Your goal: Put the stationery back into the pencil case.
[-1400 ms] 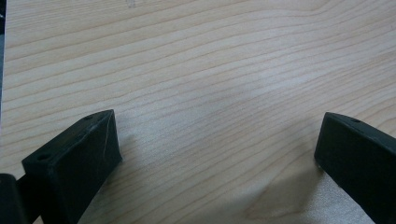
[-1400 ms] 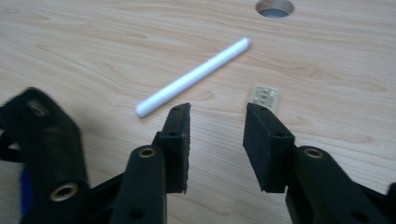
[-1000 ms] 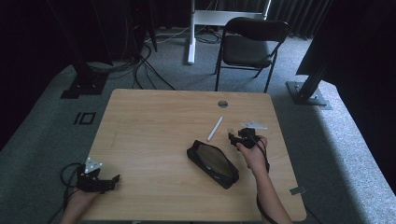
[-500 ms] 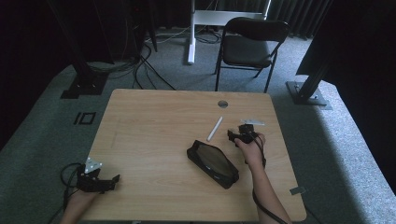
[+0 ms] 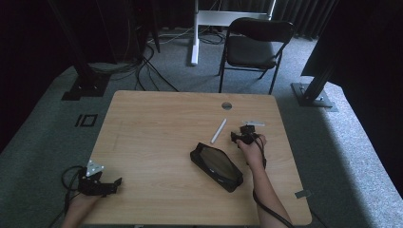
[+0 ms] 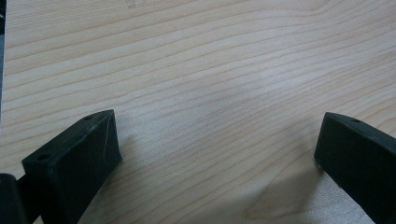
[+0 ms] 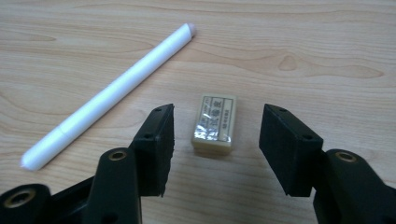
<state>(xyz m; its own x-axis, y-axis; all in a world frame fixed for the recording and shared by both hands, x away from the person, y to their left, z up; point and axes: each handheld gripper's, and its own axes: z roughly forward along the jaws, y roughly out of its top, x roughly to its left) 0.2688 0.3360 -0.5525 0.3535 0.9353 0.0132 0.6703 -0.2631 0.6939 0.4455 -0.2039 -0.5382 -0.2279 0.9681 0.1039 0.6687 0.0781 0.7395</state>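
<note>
Eraser [image 7: 213, 124] lies flat on the surface [image 5: 157, 137], long axis running away between the spread right tongs [image 7: 215, 144], untouched. White pen [image 7: 112, 94] lies diagonally beside. Left tongs [image 6: 219, 154] spread, low over bare wood.

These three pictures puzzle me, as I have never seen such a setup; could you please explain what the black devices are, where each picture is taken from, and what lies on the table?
A person sits at a wooden table and holds a hand-operated two-jaw gripper in each hand; there is no robot arm. The high view looks down from above the person's side. The left gripper rests near the table's front left corner; the right gripper is farther forward on the right. The other two pictures come from cameras riding on each gripper, looking along its black jaws.

On the table lie a white pen, a small wrapped eraser and a black pouch, with a round hole near the far edge.

Nothing is held. The left gripper's jaws stand wide open over bare wood. The right gripper's jaws are open on either side of the eraser, not touching it.
</note>
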